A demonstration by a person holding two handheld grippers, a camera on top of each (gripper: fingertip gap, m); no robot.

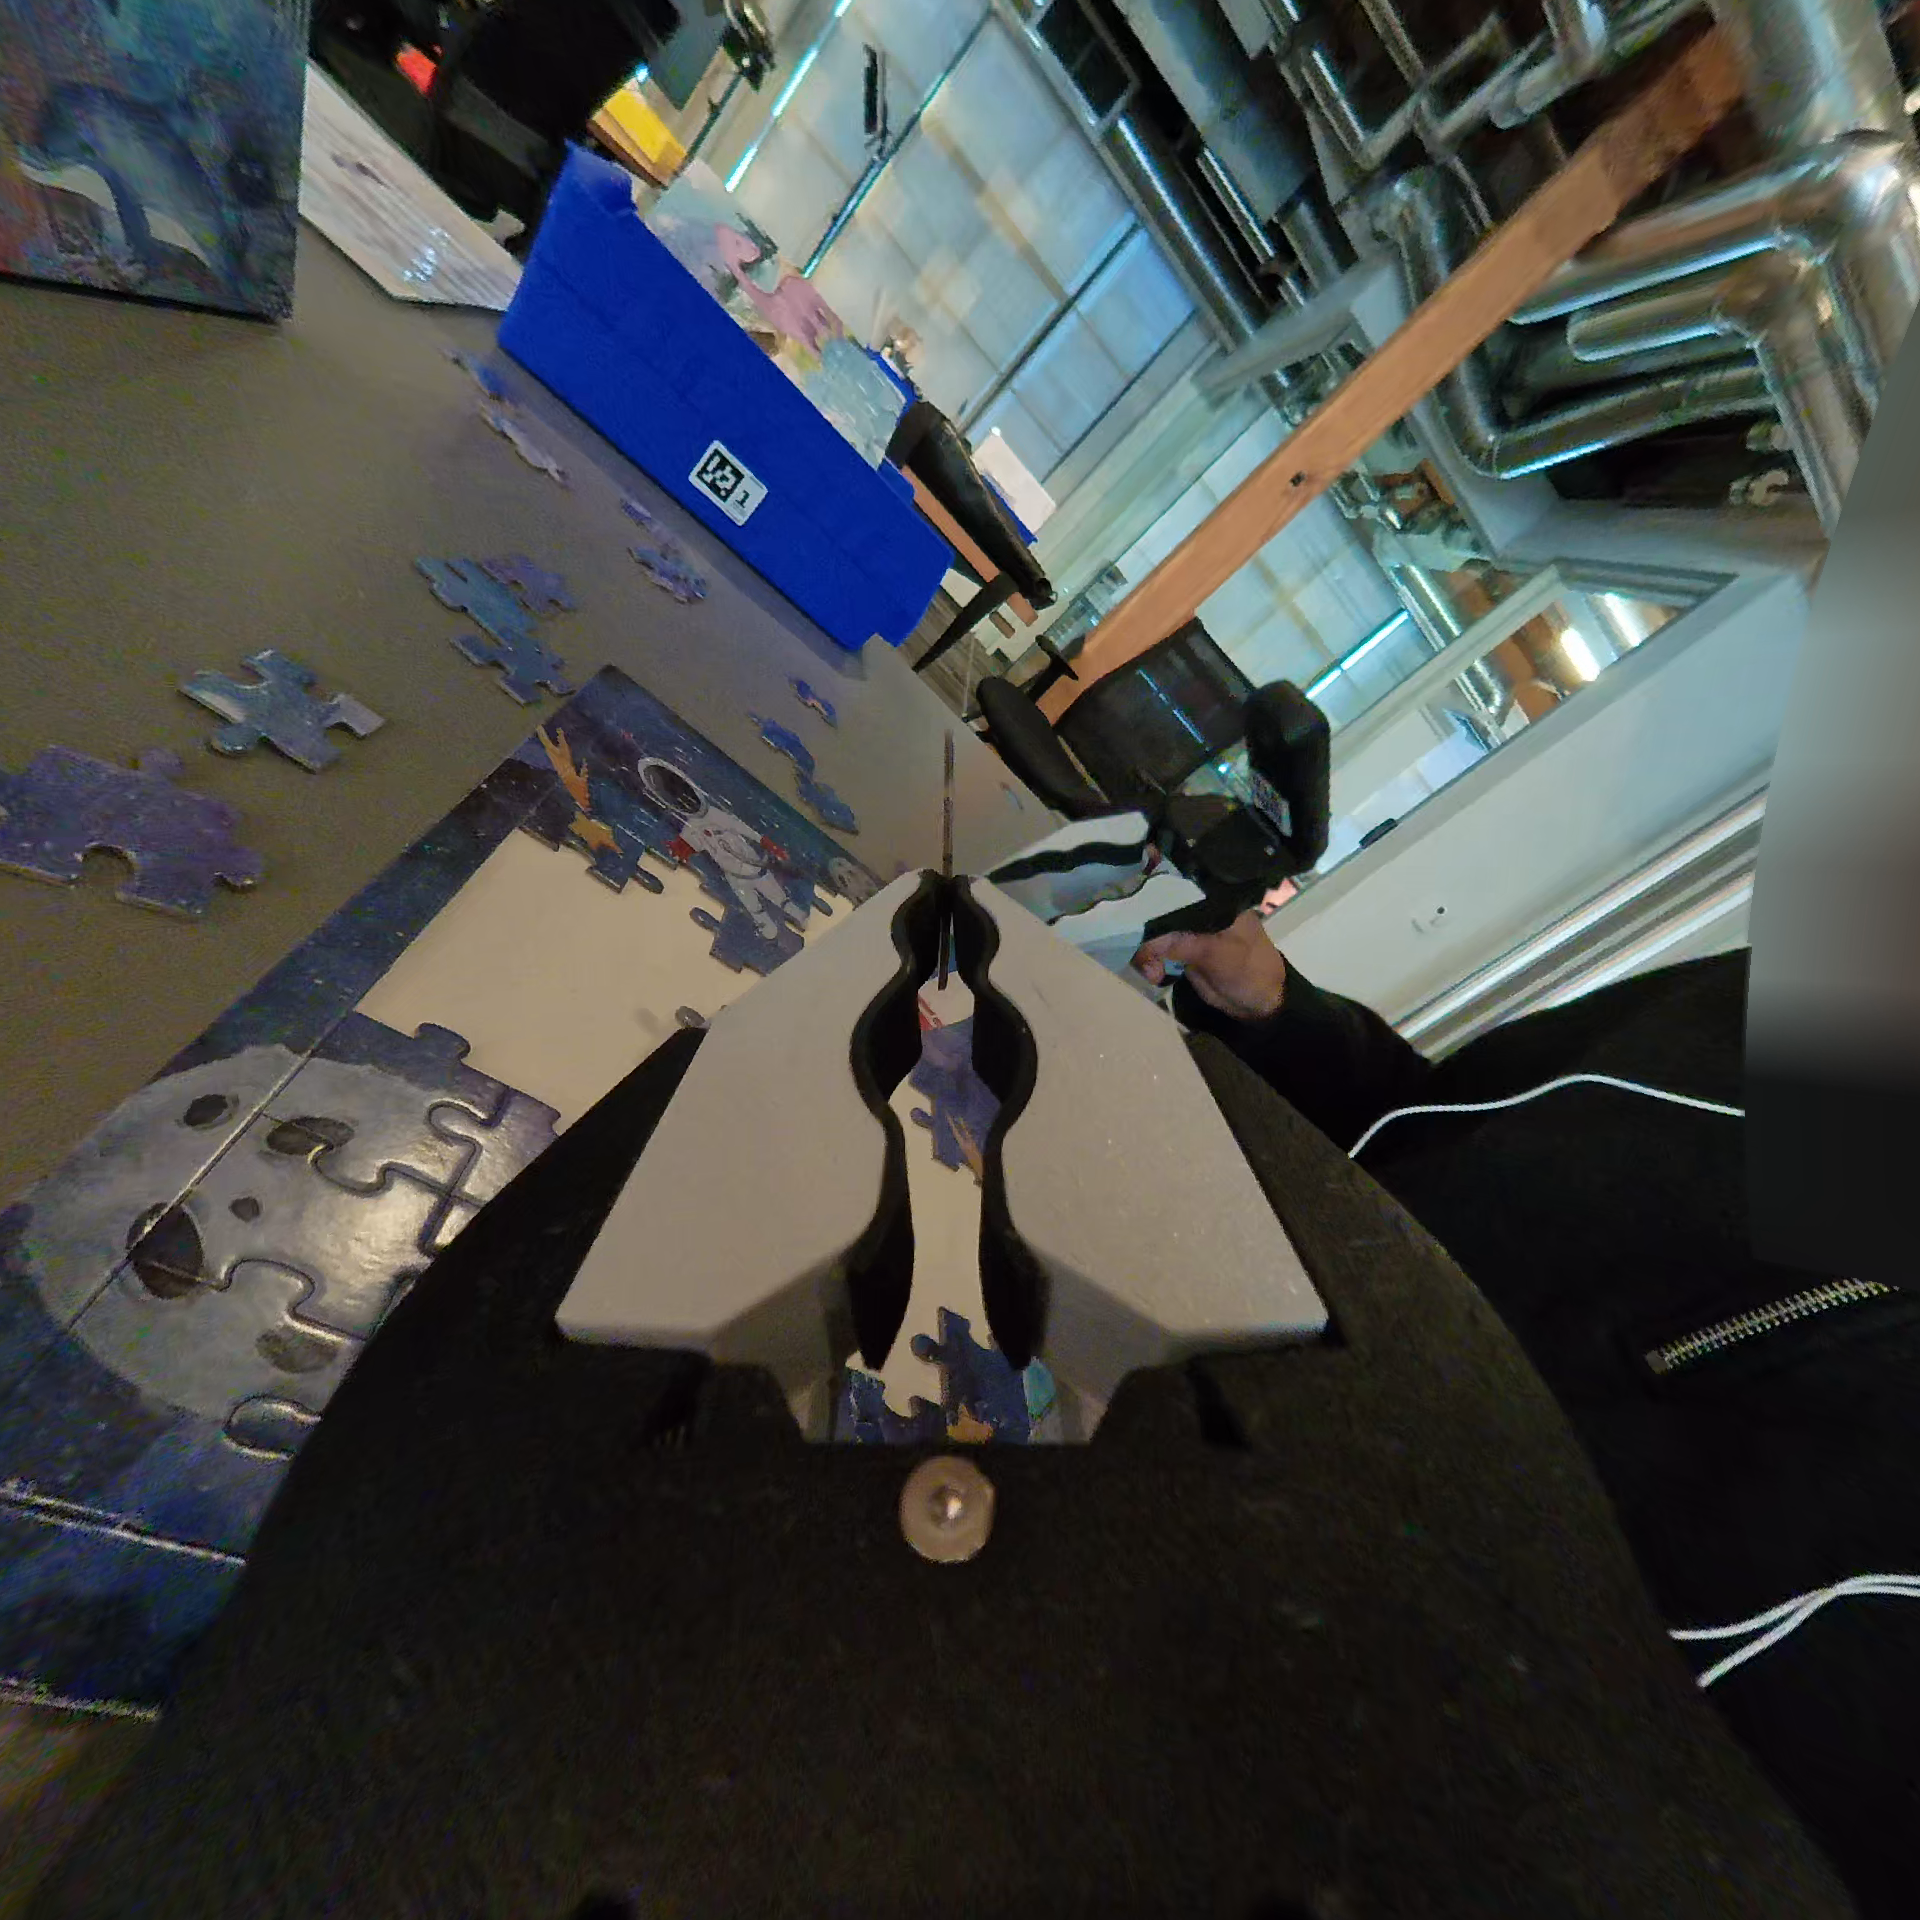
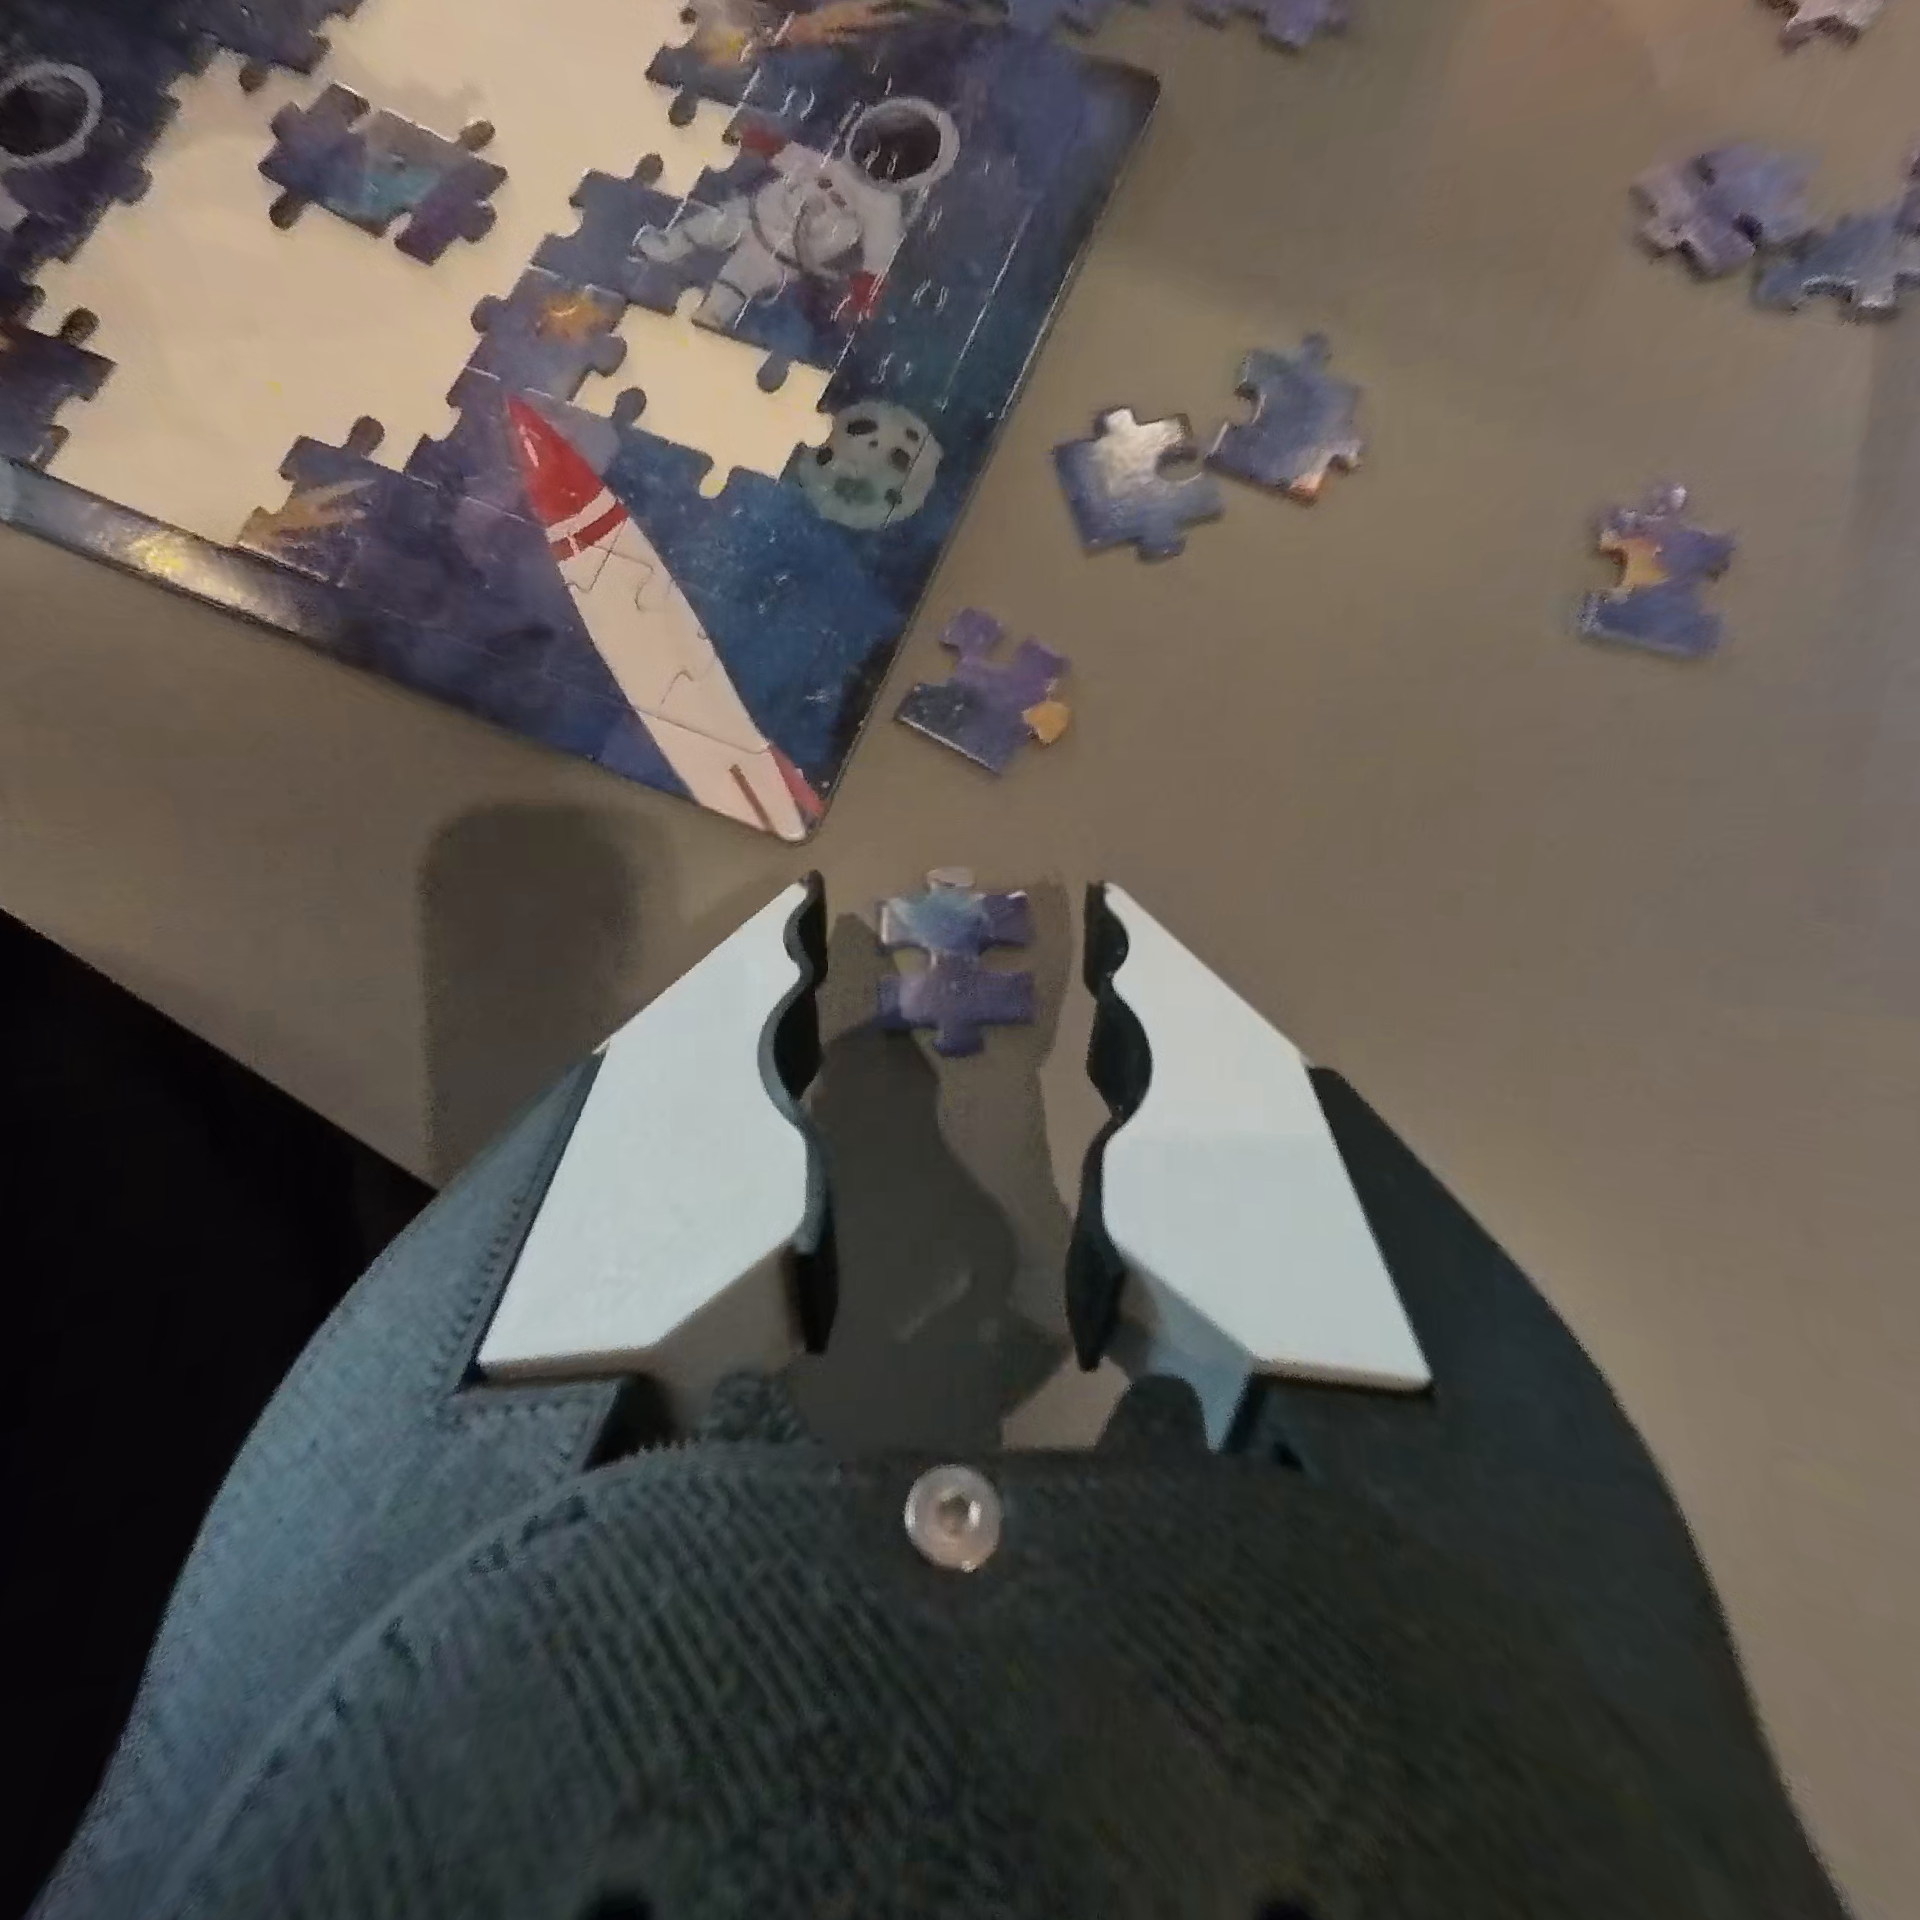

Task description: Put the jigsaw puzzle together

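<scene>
L gripper (image 1: 945,883) pinches a thin, edge-on jigsaw piece (image 1: 947,800), held above the half-filled blue space-themed puzzle board (image 1: 312,1143). R gripper (image 2: 951,899) has its fingers apart, straddling a small blue-purple cardboard piece (image 2: 956,971) flat on the grey tabletop (image 2: 1455,935); board corner at 11 o'clock. Loose pieces (image 2: 1138,488) at 1 o'clock.

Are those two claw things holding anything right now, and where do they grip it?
The left gripper pinches a thin puzzle piece edge-on by its lower edge. The right gripper is open, holding nothing; a loose piece lies between its fingers.
</scene>
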